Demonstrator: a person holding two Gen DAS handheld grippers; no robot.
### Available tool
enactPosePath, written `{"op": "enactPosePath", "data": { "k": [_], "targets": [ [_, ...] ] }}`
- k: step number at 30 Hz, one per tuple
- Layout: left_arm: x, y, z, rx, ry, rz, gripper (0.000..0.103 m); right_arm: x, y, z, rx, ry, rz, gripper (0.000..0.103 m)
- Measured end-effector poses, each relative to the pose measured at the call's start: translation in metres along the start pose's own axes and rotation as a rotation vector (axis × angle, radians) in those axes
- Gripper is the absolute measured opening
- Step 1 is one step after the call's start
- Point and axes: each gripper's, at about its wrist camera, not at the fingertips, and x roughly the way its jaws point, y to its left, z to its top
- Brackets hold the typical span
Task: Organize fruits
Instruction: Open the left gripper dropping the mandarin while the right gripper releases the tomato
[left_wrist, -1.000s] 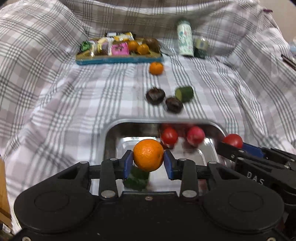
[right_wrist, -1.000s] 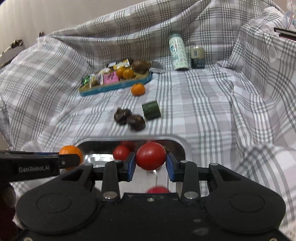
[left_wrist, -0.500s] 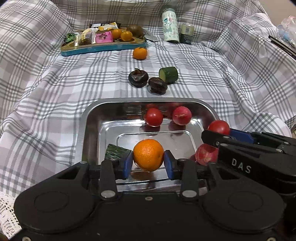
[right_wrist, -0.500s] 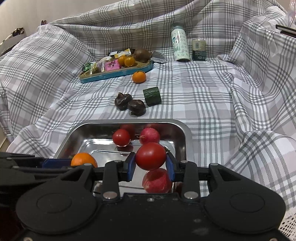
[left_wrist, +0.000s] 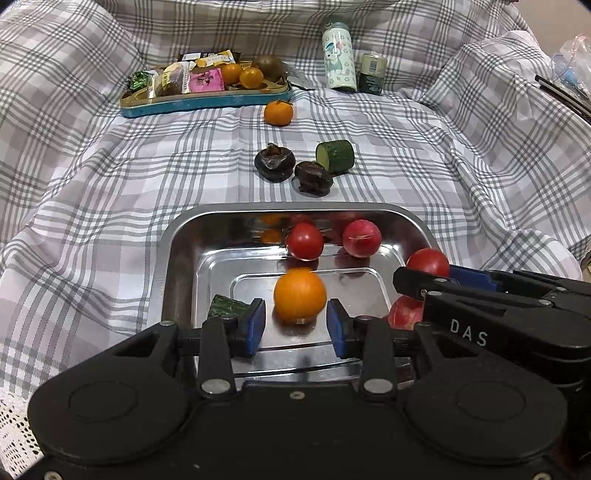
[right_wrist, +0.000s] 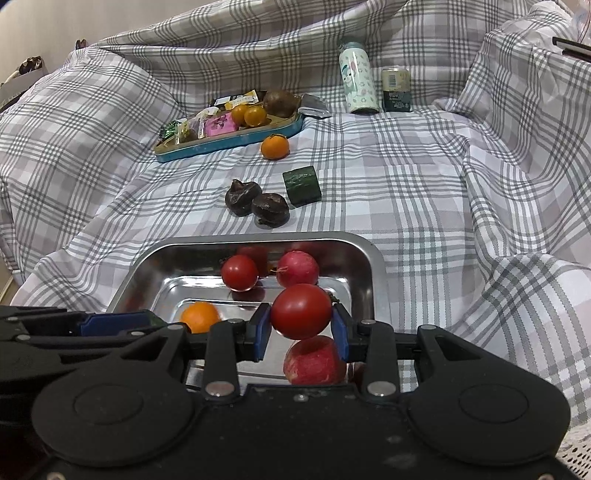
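A steel tray (left_wrist: 295, 207) lies in front of both grippers. My left gripper (left_wrist: 295, 326) is open just above the tray floor. An orange (left_wrist: 300, 294) rests on the floor just ahead of its blue pads, with a gap on the left side. My right gripper (right_wrist: 300, 325) is shut on a red tomato (right_wrist: 301, 311), held over a red-pink fruit (right_wrist: 314, 360) in the tray. Also in the tray are a second tomato (left_wrist: 305, 240), a pink-red round fruit (left_wrist: 361, 238) and a cucumber piece (left_wrist: 225, 306) by the left pad.
Beyond the tray, on the plaid cloth, lie two dark wrinkled fruits (left_wrist: 275, 162), a cucumber chunk (left_wrist: 335, 156) and a mandarin (left_wrist: 279, 112). A blue tin (left_wrist: 203, 101) with snacks and small oranges stands at the back, with a bottle (left_wrist: 338, 55) and a can (left_wrist: 373, 72) to its right.
The orange, pinched between my left pads before, now sits free on the tray floor just ahead of them. The right gripper keeps its hold on the tomato.
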Motion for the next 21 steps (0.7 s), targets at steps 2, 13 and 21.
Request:
{"op": "enactPosePath", "data": {
  "k": [2,13,21],
  "targets": [
    [0.0,0.0002,-0.0006,-0.003,0.002,0.001,0.045,-0.0012,-0.0011,0.0,0.001,-0.007,0.001,0.038],
    [-0.0014,0.0025,-0.0018,-0.021,0.0,0.015,0.045,-0.0025,-0.0002,-0.0022,0.005,-0.008,0.009,0.038],
    [-0.0027,0.0021,-0.0015,-0.02,-0.006,0.021,0.045,-0.0035,-0.0008,-0.0028,0.01,-0.008,0.009,0.038]
  ]
}}
